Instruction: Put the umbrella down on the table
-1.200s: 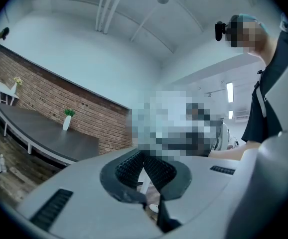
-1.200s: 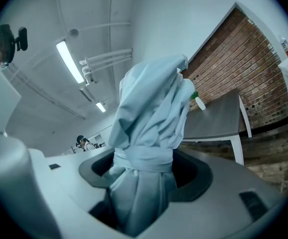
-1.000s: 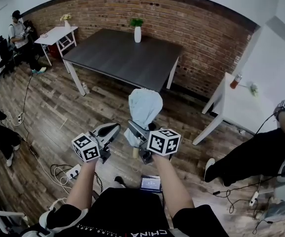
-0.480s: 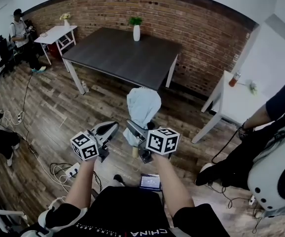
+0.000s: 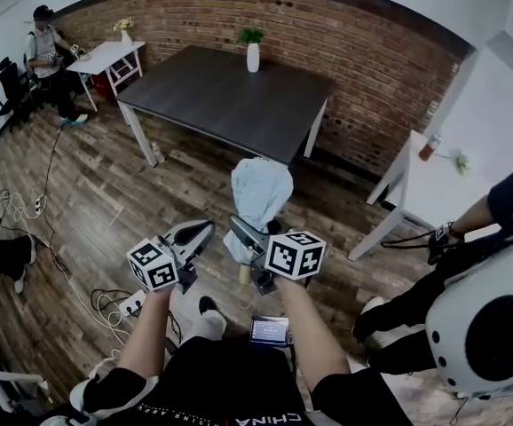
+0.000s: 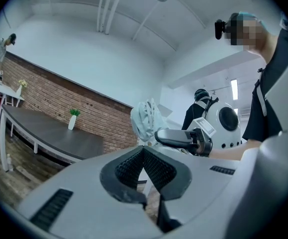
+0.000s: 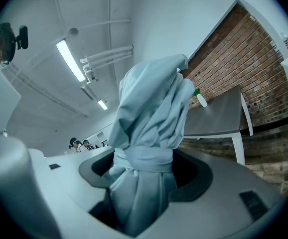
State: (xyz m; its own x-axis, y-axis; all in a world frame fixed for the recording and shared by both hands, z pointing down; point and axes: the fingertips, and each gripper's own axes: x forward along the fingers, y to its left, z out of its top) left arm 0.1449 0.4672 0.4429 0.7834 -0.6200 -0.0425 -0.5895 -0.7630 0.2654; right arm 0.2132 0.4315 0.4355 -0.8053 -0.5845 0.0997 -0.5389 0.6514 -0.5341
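Note:
A folded pale-blue umbrella (image 5: 259, 195) stands upright in front of me over the wooden floor, its wooden handle end pointing down. My right gripper (image 5: 242, 232) is shut on its lower part; in the right gripper view the strap-bound cloth (image 7: 145, 148) fills the gap between the jaws. My left gripper (image 5: 194, 235) hovers just left of it, shut and empty, its ribbed pads (image 6: 154, 169) meeting at the tip. The dark table (image 5: 230, 105) stands beyond the umbrella, against the brick wall, with a white vase (image 5: 253, 57) holding a plant at its far edge.
A white table (image 5: 421, 193) stands at the right, a small white table (image 5: 106, 56) and a seated person (image 5: 45, 51) at the far left. A person with a round white device (image 5: 492, 327) is close on my right. Cables and a power strip (image 5: 132, 306) lie on the floor.
Both grippers and the umbrella keep their places. The person at the right has come closer with the round white device. My foot has stepped forward below the grippers.

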